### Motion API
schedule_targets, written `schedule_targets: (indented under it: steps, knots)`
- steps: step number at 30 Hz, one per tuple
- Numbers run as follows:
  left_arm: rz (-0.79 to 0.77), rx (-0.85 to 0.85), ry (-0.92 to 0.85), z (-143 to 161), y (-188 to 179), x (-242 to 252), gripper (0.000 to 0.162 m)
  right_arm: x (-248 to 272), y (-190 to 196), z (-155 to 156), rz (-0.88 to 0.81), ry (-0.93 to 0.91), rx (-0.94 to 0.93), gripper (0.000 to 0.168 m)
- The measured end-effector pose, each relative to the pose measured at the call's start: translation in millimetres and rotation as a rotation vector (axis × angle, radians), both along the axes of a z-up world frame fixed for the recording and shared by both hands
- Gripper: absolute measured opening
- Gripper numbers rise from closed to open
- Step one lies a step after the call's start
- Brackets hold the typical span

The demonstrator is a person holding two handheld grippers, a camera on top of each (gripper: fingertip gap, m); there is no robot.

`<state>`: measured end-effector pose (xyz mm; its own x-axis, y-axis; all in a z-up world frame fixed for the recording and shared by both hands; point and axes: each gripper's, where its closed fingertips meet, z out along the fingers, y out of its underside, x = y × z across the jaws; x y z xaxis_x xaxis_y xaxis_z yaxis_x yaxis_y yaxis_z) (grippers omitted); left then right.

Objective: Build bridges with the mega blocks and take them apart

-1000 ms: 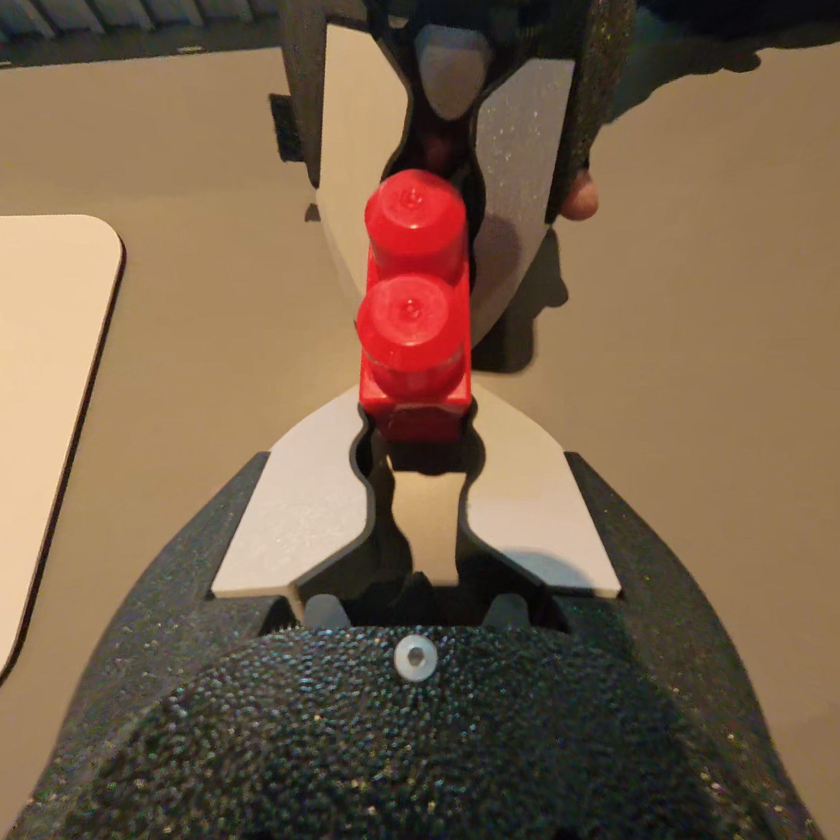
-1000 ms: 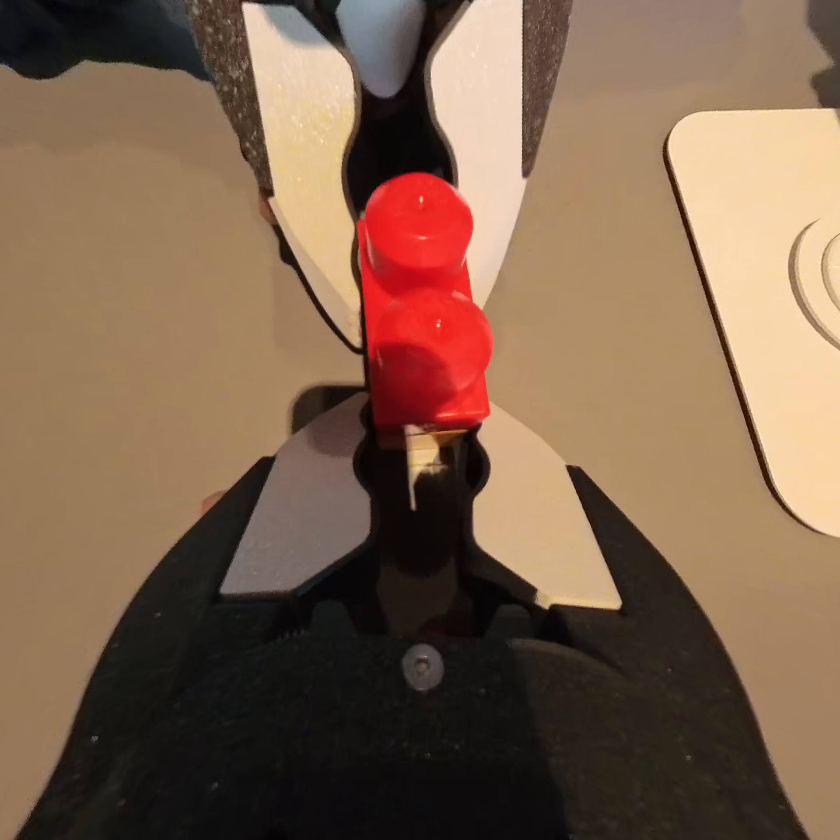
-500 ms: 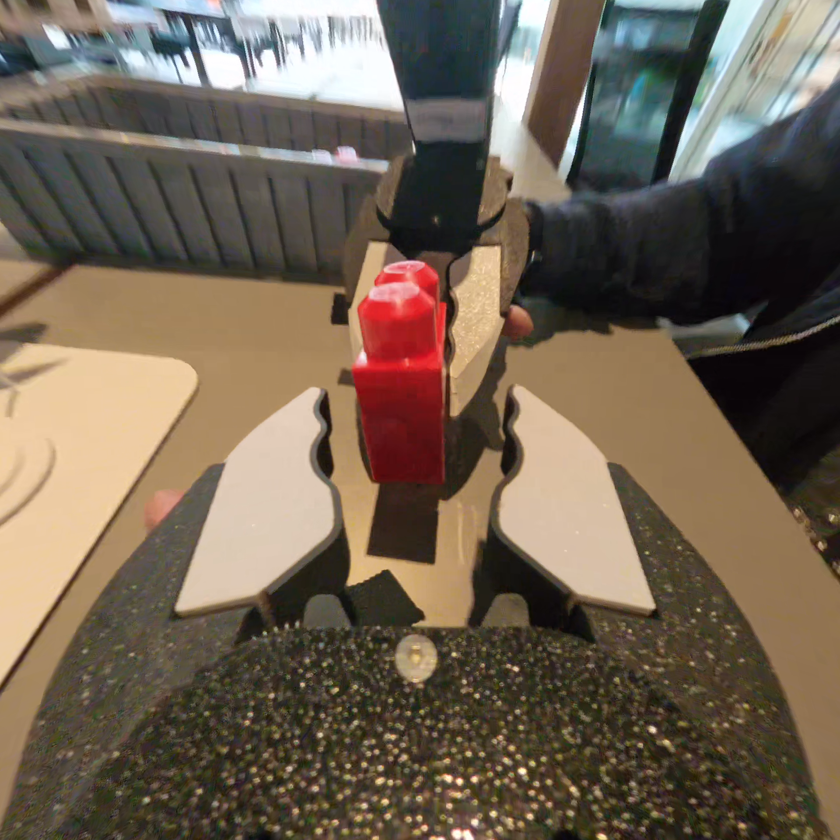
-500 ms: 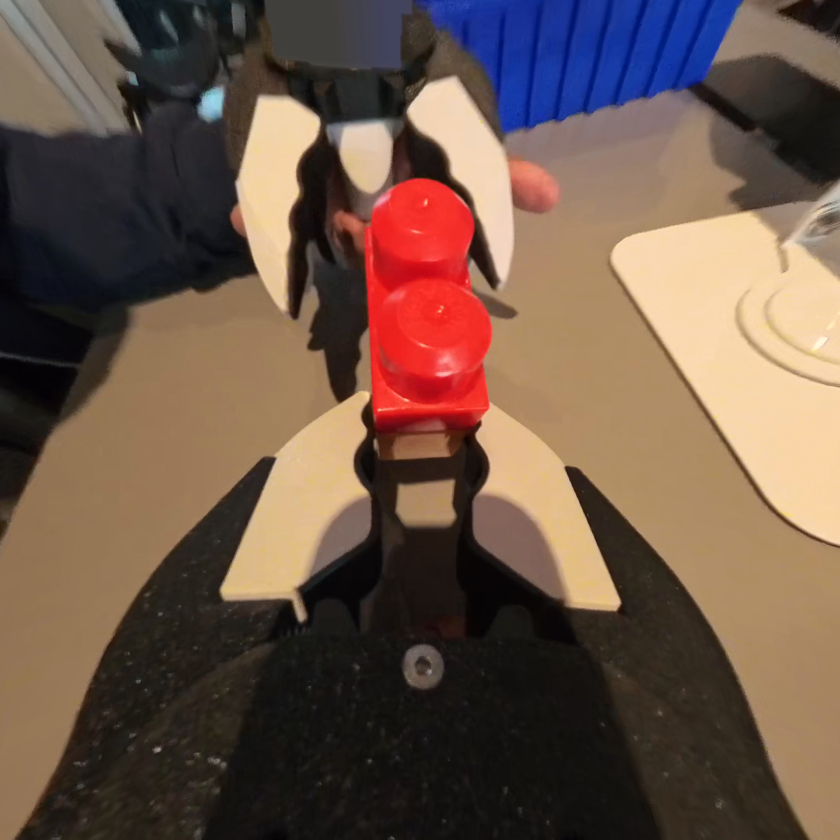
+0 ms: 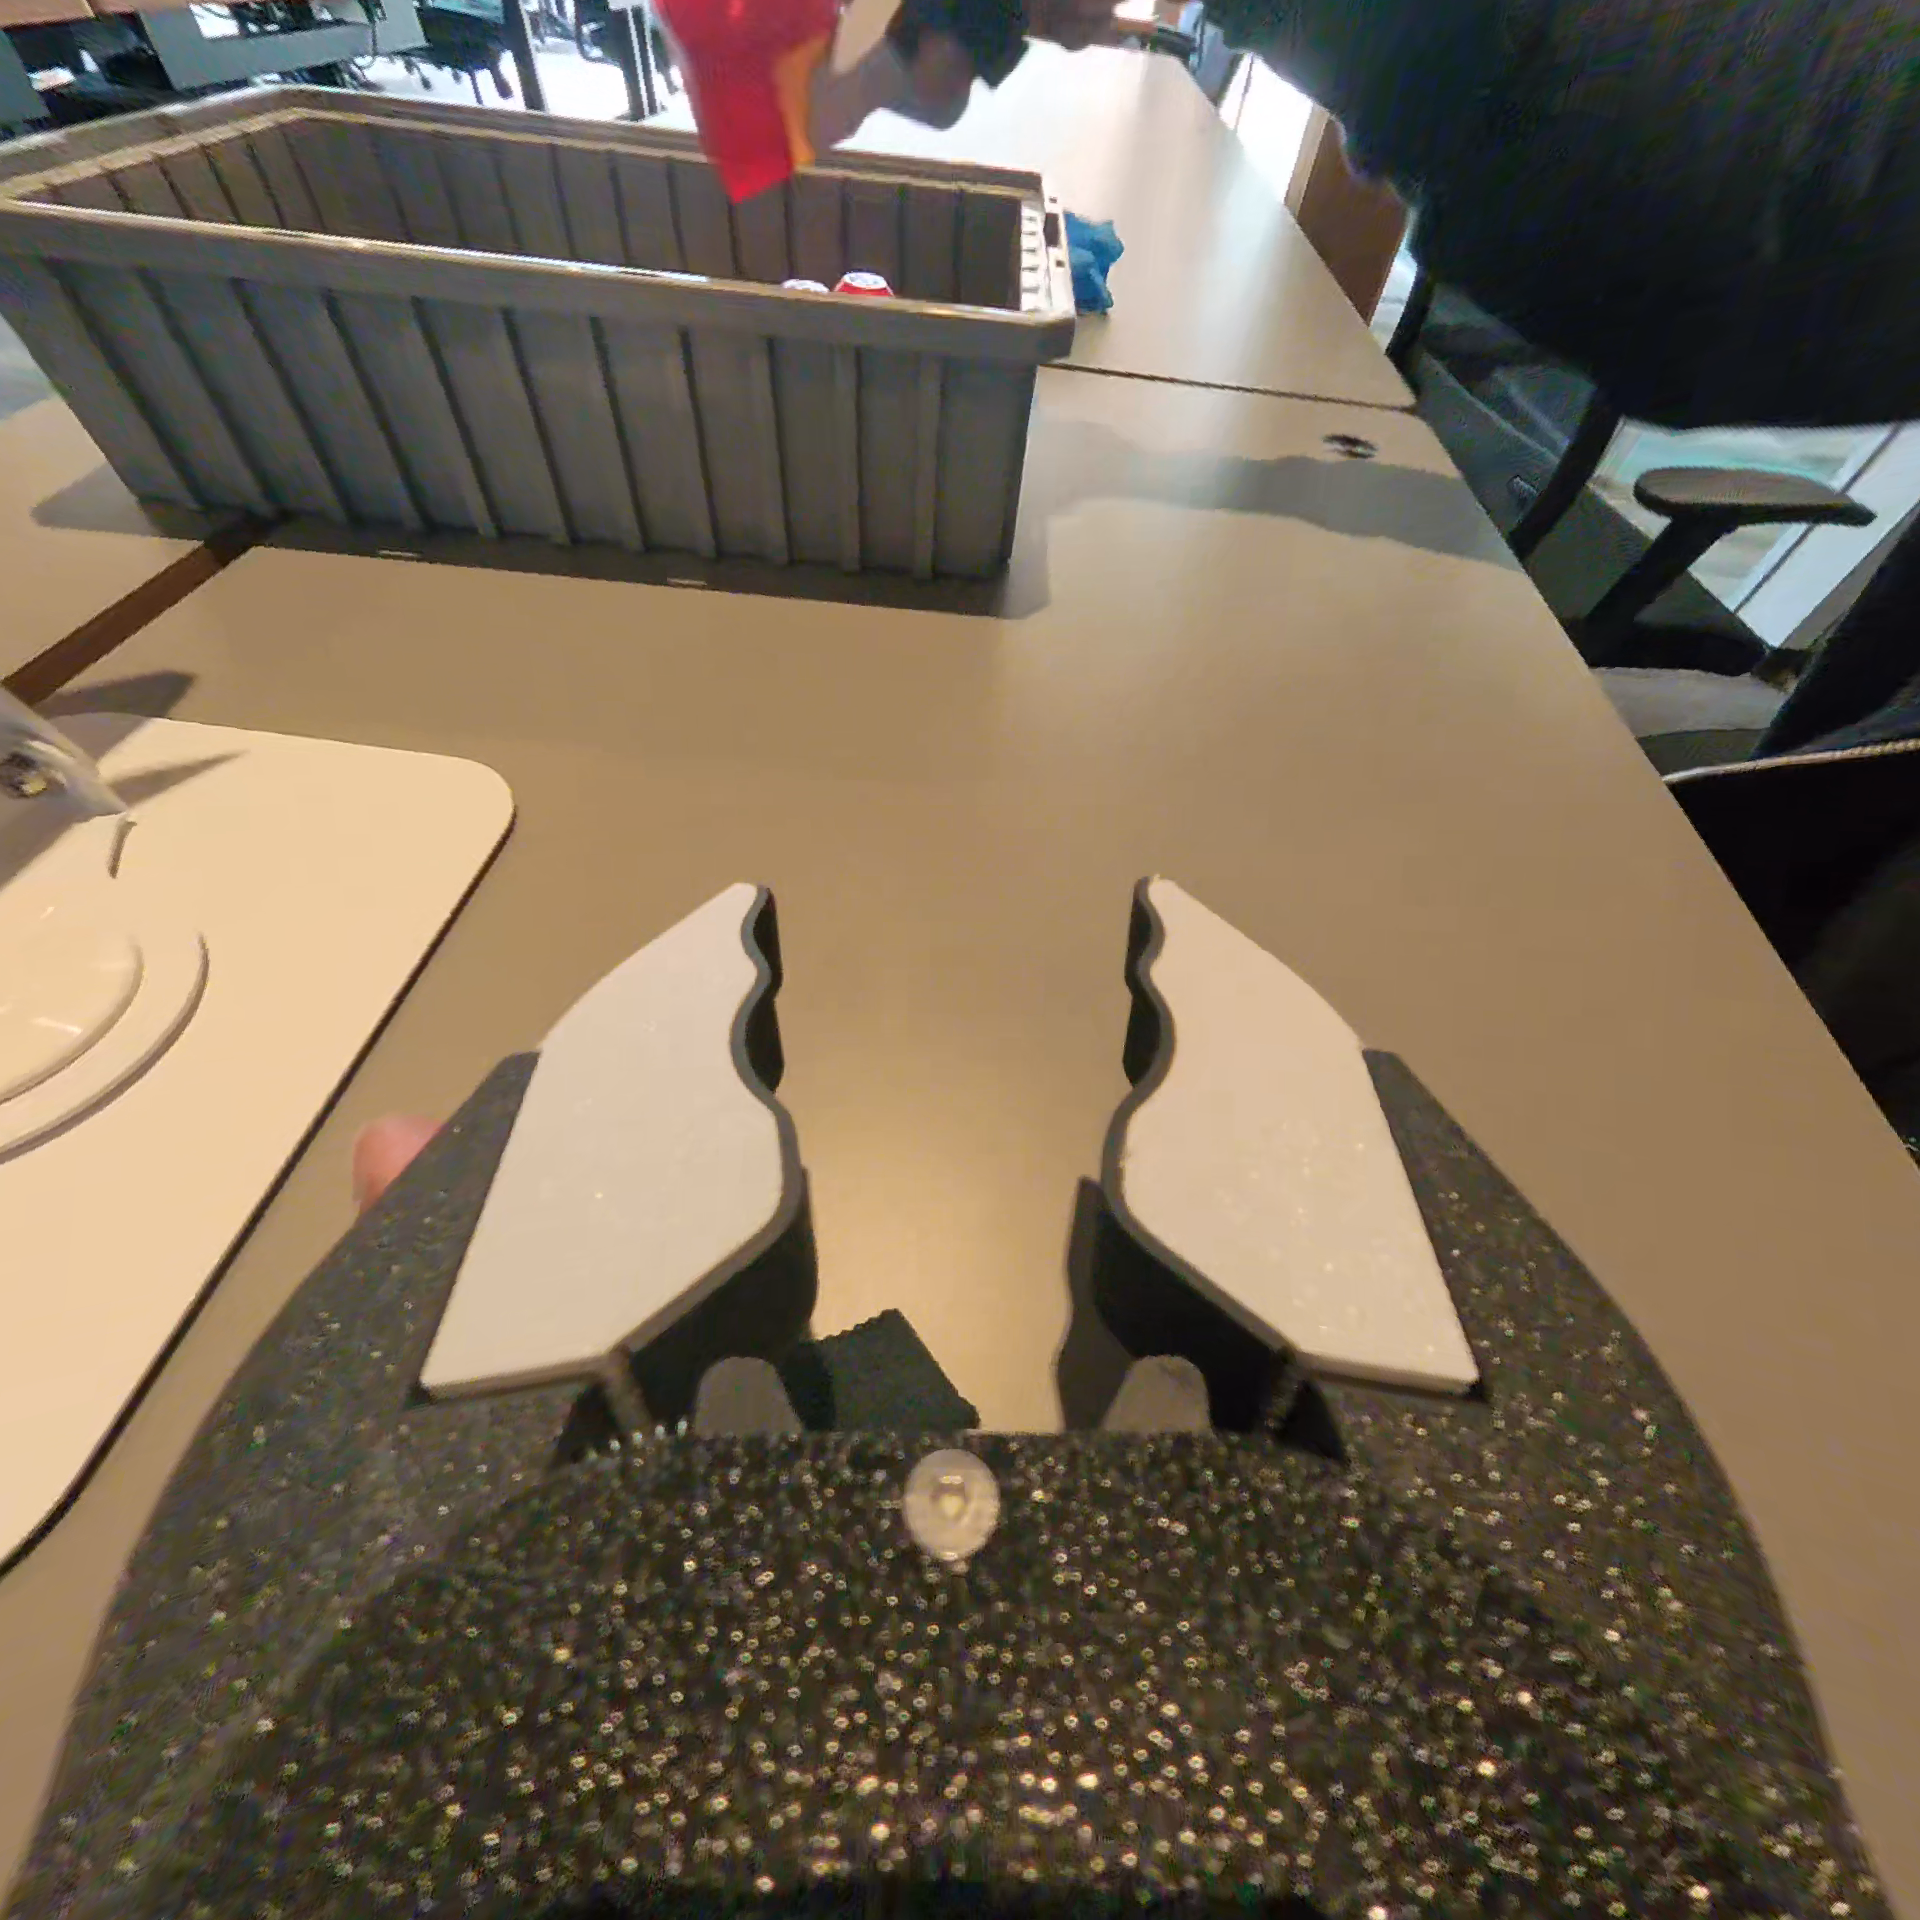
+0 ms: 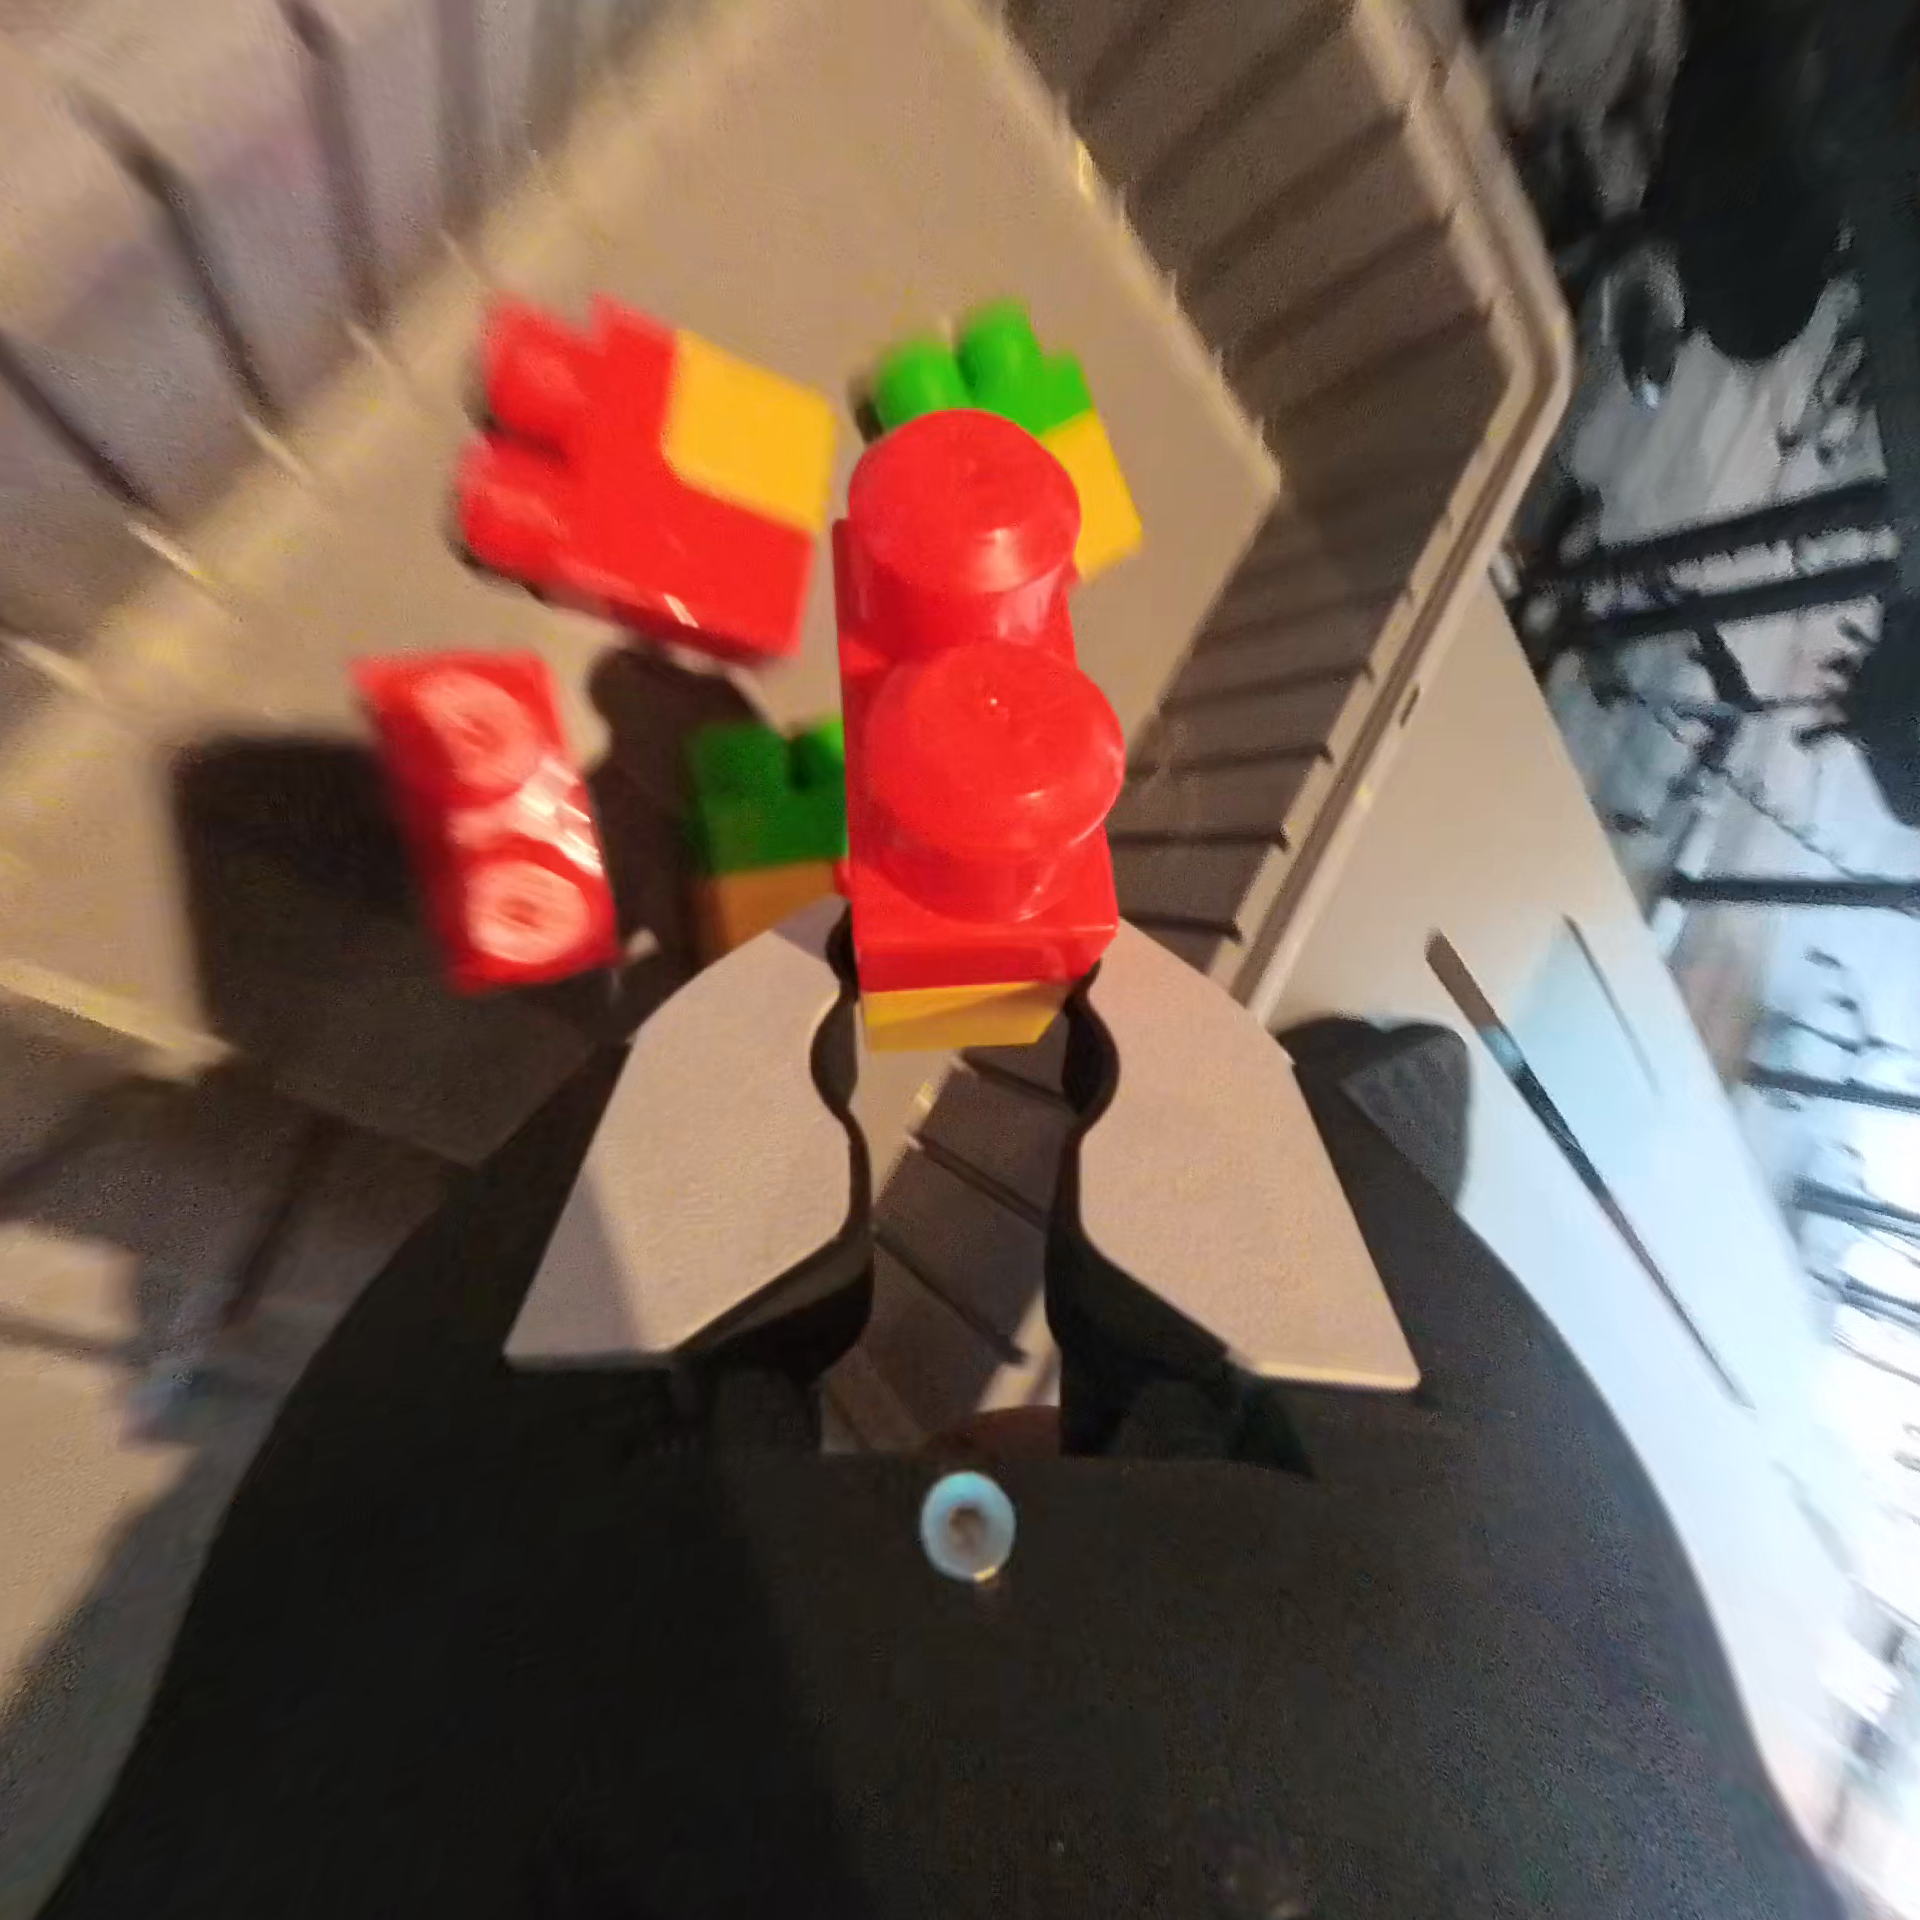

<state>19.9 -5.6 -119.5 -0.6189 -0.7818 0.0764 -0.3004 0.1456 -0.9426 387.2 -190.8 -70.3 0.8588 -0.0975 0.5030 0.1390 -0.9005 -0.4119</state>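
My right gripper is shut on a red two-stud block with a yellow block under it, held above the grey ribbed bin. Inside the bin lie a red-and-yellow piece, a red two-stud block, and two green-and-yellow pieces. The right wrist view is blurred. My left gripper is open and empty, low over the tan table. In the left wrist view the held red block shows at the top, above the bin.
A white rounded mat with a clear glass base lies at the left. A person's dark sleeve fills the upper right. An office chair stands past the table's right edge. A blue item lies behind the bin.
My left gripper opened and let go of the red block, then drew back over the table. My right gripper carried the red-and-yellow block away and up over the bin.
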Motion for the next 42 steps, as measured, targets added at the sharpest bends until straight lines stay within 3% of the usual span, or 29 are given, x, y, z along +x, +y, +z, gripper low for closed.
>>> schedule_targets:
  steps: [4, 11, 14, 19, 25, 28, 31, 33, 35, 38, 42]
  knots:
    - [-0.005, 0.035, 0.020, -9, -3, 1, 0.063, 47, -19, -36, -0.056, -0.140, -0.311, 0.037]
    - [0.009, 0.056, 0.031, -16, 1, 1, 0.061, 94, -26, -82, -0.166, -0.120, -0.525, 0.037]
    - [0.008, 0.058, 0.035, -17, 1, 1, 0.061, 85, -16, -84, -0.147, -0.067, -0.506, 0.038]
    - [0.001, 0.067, 0.036, -17, 0, 0, 0.061, 75, -16, -81, -0.123, -0.046, -0.502, 0.055]
    - [0.004, 0.071, 0.030, -14, 2, -2, 0.061, 53, -8, -44, -0.113, 0.047, -0.213, 0.061]
    - [0.008, 0.075, 0.023, -12, 3, -2, 0.061, -14, 19, 2, 0.069, 0.151, 0.071, 0.061]
    - [0.022, 0.085, 0.005, -8, 5, -1, 0.061, -148, 55, 62, 0.434, 0.311, 0.421, 0.048]
    - [0.052, 0.100, -0.025, -1, 9, 2, 0.060, -233, 74, 70, 0.615, 0.377, 0.526, 0.044]
    - [0.123, 0.125, -0.071, 10, 20, 4, 0.060, -296, 99, 44, 0.714, 0.377, 0.528, 0.040]
    - [0.341, 0.217, -0.085, 30, 55, -3, 0.059, -351, 140, -24, 0.770, 0.398, 0.467, 0.039]
    - [0.722, 0.408, 0.060, 78, 128, -71, 0.055, -388, 163, -85, 0.826, 0.443, 0.383, 0.039]
